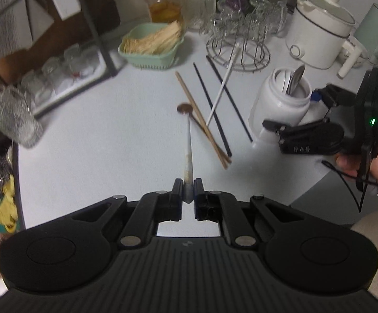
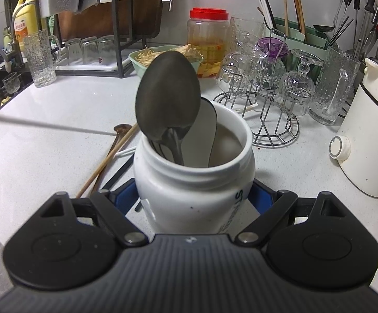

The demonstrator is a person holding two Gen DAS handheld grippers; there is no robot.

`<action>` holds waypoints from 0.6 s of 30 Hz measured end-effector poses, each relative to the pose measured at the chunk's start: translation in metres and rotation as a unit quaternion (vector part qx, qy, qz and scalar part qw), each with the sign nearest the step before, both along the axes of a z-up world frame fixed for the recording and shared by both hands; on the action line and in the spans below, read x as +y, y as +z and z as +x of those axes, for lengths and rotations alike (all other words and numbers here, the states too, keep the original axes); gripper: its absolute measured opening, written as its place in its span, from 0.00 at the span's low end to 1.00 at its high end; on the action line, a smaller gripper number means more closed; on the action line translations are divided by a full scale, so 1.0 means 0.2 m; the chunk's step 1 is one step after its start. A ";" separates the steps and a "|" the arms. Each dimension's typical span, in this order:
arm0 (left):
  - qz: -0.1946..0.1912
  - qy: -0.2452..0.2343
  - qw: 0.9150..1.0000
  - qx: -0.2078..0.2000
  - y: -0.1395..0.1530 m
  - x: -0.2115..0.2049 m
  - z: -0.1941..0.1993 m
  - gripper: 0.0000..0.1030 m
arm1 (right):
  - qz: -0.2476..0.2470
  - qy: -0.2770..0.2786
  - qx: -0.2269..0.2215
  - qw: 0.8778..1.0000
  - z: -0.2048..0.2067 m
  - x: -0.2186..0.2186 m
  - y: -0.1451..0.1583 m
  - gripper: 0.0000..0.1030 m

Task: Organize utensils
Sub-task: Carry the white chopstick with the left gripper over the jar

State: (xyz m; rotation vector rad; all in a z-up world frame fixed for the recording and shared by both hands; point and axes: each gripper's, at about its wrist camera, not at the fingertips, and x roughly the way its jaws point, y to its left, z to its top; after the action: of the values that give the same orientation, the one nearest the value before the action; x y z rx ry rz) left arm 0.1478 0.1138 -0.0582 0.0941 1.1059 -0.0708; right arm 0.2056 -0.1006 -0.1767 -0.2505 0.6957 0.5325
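Left wrist view: the left gripper (image 1: pixel 188 191) has its fingers closed on the handle end of a long spoon (image 1: pixel 188 146), whose small bowl points away, above the white tabletop (image 1: pixel 97 143). Just beyond lie wooden chopsticks (image 1: pixel 202 120), black chopsticks (image 1: pixel 209 104) and one white chopstick (image 1: pixel 223 88). Right wrist view: the right gripper (image 2: pixel 196 195) holds its fingers around the white jar (image 2: pixel 194 182), touching both sides; metal spoons (image 2: pixel 168 96) stand inside it.
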 end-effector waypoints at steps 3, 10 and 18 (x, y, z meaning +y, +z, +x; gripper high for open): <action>0.011 -0.016 1.000 -0.016 0.08 -0.04 0.06 0.09 | 0.001 -0.005 -0.001 1.000 0.00 0.00 0.00 0.88; 0.049 -0.063 0.997 -0.020 0.16 -0.08 0.15 0.09 | -0.001 0.000 -0.004 1.000 0.00 0.00 0.00 0.88; 0.078 -0.105 0.991 -0.033 0.29 -0.11 0.27 0.08 | -0.003 0.006 -0.002 1.000 0.01 0.00 0.00 0.88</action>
State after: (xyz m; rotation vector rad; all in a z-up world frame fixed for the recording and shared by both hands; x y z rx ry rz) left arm 0.2012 0.0913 -0.0011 0.3509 1.0313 -0.1689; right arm 0.2068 -0.1000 -0.1768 -0.2608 0.6912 0.5413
